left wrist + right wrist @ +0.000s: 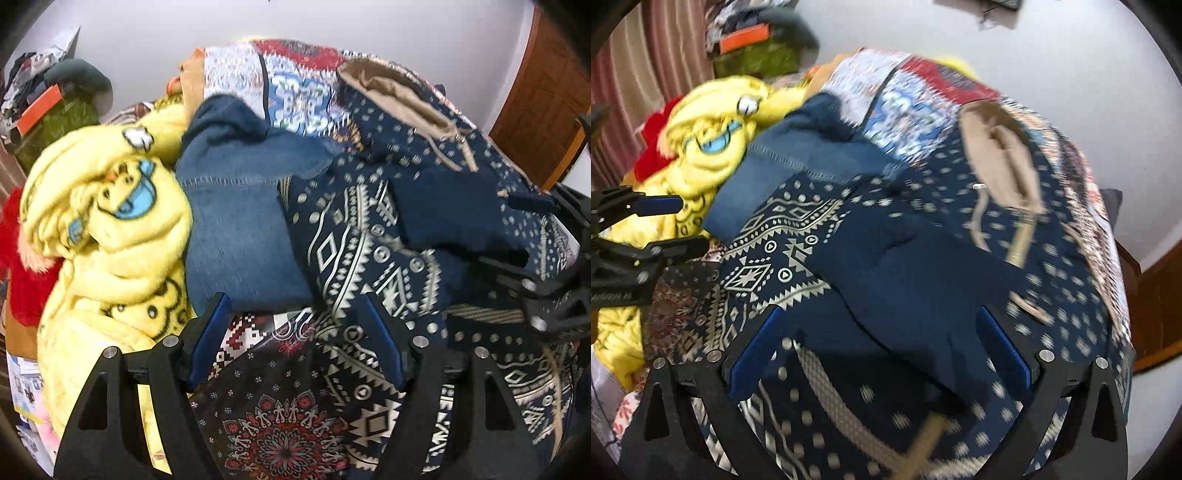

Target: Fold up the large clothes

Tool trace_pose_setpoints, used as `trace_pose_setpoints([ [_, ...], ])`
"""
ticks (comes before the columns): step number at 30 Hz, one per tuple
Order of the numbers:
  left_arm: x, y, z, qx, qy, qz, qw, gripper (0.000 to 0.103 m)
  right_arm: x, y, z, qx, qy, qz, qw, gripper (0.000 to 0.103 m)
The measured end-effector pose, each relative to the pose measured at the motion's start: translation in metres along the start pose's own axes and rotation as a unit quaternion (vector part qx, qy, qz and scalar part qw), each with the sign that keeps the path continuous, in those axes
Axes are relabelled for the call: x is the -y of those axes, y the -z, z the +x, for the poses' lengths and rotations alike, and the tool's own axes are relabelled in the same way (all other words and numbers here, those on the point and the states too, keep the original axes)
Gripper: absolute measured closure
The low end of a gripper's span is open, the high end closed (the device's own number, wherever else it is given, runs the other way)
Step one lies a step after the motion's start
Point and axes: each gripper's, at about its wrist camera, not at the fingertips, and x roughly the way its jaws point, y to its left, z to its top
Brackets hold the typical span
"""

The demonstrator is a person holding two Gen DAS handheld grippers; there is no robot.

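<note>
A navy hooded garment with white geometric print (369, 251) lies on a patterned bedspread (280, 417), its tan-lined hood (399, 96) at the far end. My left gripper (295, 332) is open, its blue pads wide apart over the garment's near edge. My right gripper (879, 354) is open, its pads on either side of a plain navy sleeve or flap (908, 280) and a tan drawstring (834, 395). The right gripper also shows at the right edge of the left wrist view (554, 295). The left gripper shows at the left of the right wrist view (665, 225).
Folded blue jeans (236, 229) lie beside the garment. A yellow fleece with a cartoon print (110, 236) is heaped to the left, with something red (22, 273) behind it. A cluttered shelf (44, 85), white wall and a wooden door (543, 107) lie beyond.
</note>
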Motion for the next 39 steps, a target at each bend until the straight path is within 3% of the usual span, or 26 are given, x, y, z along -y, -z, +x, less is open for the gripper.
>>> trace_pose_setpoints([
  [4,0.0,0.004,0.017,-0.013,0.011,-0.003,0.9998,0.032,-0.007,-0.004,0.03,-0.026,0.015,-0.021,0.999,0.039],
  [9,0.005,0.015,0.04,-0.04,0.015,-0.012,0.999,0.031,-0.01,-0.001,0.038,-0.024,-0.006,-0.037,0.999,0.057],
  [12,0.006,0.02,0.049,-0.045,0.013,-0.02,0.9987,0.031,-0.004,-0.001,0.029,-0.012,-0.016,-0.026,0.999,0.08],
  [13,0.006,0.021,0.049,-0.043,0.012,-0.024,0.9987,0.03,-0.003,-0.002,0.026,-0.008,-0.014,-0.021,1.0,0.093],
  [20,-0.001,0.026,0.052,-0.047,0.009,-0.054,0.9974,0.023,0.053,0.005,-0.026,0.049,-0.026,0.076,0.996,0.093],
  [27,0.0,0.026,0.051,-0.052,-0.009,-0.066,0.9964,0.021,0.135,0.043,-0.073,0.09,-0.009,0.185,0.979,0.093],
  [32,0.003,0.025,0.052,-0.055,-0.026,-0.069,0.9957,0.02,0.169,0.085,-0.072,0.067,0.009,0.23,0.971,0.093],
  [39,0.006,0.022,0.054,-0.061,-0.048,-0.067,0.9948,0.016,0.194,0.136,-0.042,0.013,-0.01,0.281,0.959,0.093],
])
